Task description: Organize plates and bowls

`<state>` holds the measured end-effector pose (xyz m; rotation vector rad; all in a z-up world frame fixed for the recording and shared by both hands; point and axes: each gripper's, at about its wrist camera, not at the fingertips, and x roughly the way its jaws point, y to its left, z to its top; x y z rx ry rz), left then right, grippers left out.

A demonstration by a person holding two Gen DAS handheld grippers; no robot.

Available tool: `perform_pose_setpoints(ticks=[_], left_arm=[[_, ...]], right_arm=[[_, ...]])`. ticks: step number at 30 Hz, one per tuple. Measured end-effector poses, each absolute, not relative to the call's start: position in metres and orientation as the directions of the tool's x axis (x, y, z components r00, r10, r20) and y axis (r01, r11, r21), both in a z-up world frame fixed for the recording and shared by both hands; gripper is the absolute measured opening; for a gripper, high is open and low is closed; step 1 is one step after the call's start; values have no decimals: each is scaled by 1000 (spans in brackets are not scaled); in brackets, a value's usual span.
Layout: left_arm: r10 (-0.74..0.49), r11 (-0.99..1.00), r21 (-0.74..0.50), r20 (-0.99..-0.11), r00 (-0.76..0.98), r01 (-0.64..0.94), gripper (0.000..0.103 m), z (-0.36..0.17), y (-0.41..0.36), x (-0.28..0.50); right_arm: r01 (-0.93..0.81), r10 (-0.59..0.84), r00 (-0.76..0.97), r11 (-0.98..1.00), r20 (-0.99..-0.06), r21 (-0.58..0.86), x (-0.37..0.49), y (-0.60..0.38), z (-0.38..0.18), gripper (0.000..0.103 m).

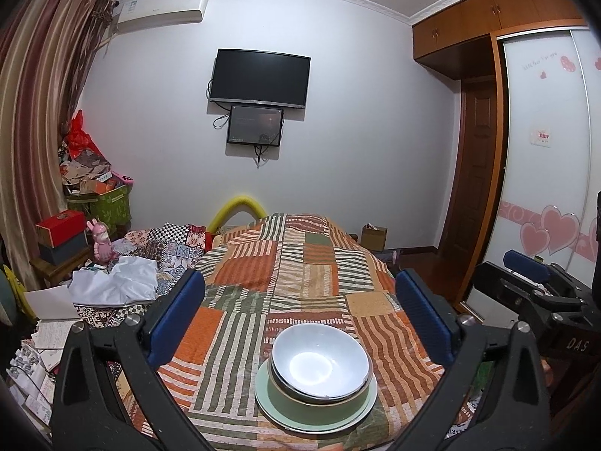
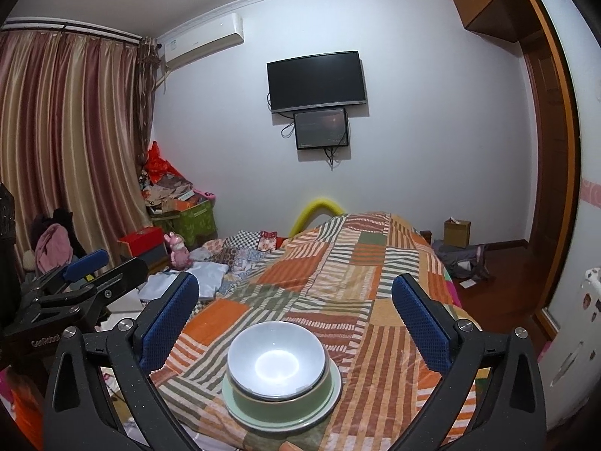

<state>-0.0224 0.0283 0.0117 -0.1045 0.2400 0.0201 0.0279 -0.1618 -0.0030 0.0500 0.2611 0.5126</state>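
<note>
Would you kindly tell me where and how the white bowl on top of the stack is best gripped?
Probably by the rim of the white round bowl, from above on the near edge. It nests in a green bowl on a pale green plate, so only its rim stands free; its walls are sunk below.

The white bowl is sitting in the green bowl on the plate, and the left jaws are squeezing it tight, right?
Not quite. The white bowl does sit in the green bowl on the plate, but the left gripper isn't squeezing it: the left wrist view shows its jaws wide open with nothing touching them.
</note>
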Motion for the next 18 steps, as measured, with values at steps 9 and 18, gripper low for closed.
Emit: perform_pose_setpoints(ticks=[9, 18], left_arm=[[1, 994, -105, -246, 969, -28, 103, 11, 28, -20], [-4, 994, -106, -251, 968, -24, 103, 9, 27, -18]], right_arm=[[-483, 496, 833, 868, -243, 115, 30, -163, -2, 103], [-485, 499, 830, 866, -250, 120, 31, -164, -3, 103]])
